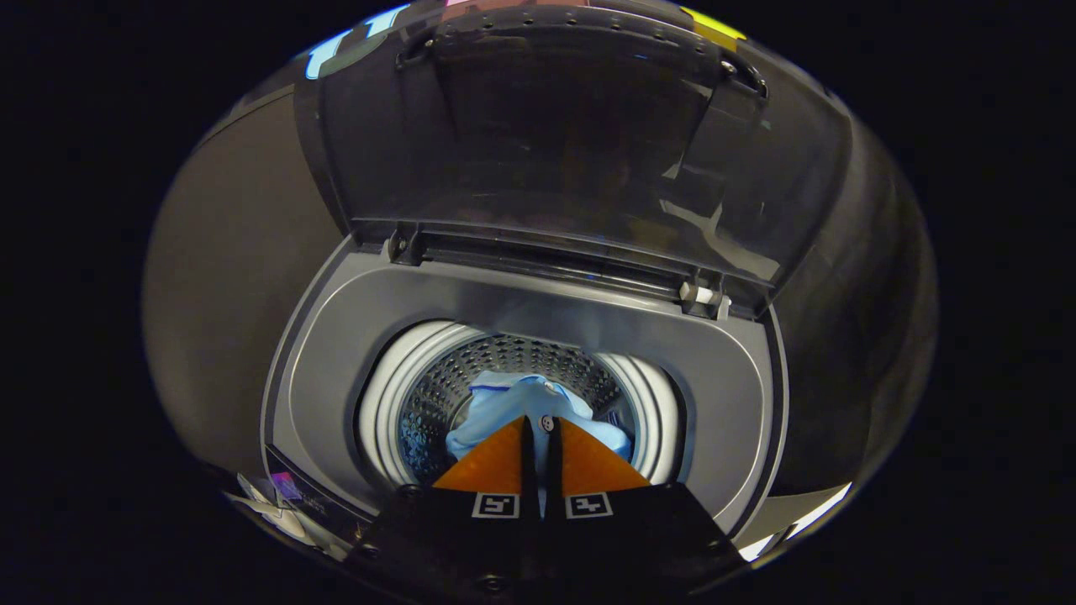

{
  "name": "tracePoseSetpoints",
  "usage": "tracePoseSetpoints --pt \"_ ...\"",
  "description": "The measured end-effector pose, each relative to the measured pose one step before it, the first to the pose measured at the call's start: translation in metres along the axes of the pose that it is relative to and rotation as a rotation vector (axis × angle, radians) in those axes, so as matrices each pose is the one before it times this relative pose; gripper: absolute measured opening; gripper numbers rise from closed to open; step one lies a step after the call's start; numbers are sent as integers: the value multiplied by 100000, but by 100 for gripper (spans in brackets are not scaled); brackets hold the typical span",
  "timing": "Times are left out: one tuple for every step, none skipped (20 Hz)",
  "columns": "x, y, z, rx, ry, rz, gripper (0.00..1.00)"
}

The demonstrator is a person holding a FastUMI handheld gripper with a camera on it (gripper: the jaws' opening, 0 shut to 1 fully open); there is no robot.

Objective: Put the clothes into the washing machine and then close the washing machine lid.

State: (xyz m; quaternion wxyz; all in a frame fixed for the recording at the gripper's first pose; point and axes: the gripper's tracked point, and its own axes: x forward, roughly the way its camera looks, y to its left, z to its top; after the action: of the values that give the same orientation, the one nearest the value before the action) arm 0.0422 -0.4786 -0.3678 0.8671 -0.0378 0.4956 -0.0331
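A top-loading washing machine (pixel 336 361) stands below me with its dark see-through lid (pixel 572 143) raised upright behind the opening. A light blue garment (pixel 508 403) with a small button hangs down into the perforated steel drum (pixel 496 357). My gripper (pixel 540 422) is over the drum mouth. Its two fingers are pressed close together, with a strip of the blue cloth caught in the narrow gap between them. The lower part of the garment is hidden behind the fingers.
A white plastic ring (pixel 395 386) rims the drum inside the grey top deck. The lid's hinges (pixel 702 294) sit at the back of the deck. The control panel (pixel 294 496) runs along the machine's near edge, to the left of my fingers.
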Motion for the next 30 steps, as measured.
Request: tracePoseSetpoints --pt "-106 9 201 988 -343 -34 5" --pt "130 122 135 1265 -283 218 5" --pt "216 50 63 751 293 -199 5" --pt "235 -52 -38 109 381 -527 5" --pt "273 -90 -117 -168 470 -392 5" --pt "251 -35 -171 23 416 -282 5" --pt "257 73 -192 358 577 399 7" --pt "416 248 -277 1018 1427 763 11" --pt "-33 133 -196 1207 658 677 20" --pt "-290 -113 318 357 -661 -1054 28" --pt "261 -391 178 -246 -1273 -1234 42" --pt "-11 -22 329 66 -1615 -352 56" --pt "144 -183 205 74 -1670 -734 71" --pt "-216 -249 387 21 -1653 -1378 85" --pt "-388 -169 326 620 -1560 -90 99" --pt "-291 5 303 605 -1462 -264 99" --pt "-25 -439 248 -478 -1852 -1159 99" --pt "-325 -506 238 -1423 -1412 -2105 100" --pt "-389 -67 -73 -655 -154 28 100" --pt "-591 316 5 1006 -345 2284 100" --pt "-524 568 -11 1886 -251 2698 100" --pt "-756 479 133 1518 -275 2410 100" --pt "-1129 355 593 548 -2016 2166 100" --pt "-994 646 919 197 -3647 2806 100" --pt "-1157 730 1244 -691 -4512 2869 100" --pt "-1143 599 1597 -1686 -5272 1902 99" --pt "-1287 624 1801 -1802 -6087 1826 100" --pt "-1029 558 2253 -1599 -6830 1436 99" --pt "-496 432 2433 -1098 -6940 1920 99" --pt "-340 609 2630 -853 -6520 1593 99"
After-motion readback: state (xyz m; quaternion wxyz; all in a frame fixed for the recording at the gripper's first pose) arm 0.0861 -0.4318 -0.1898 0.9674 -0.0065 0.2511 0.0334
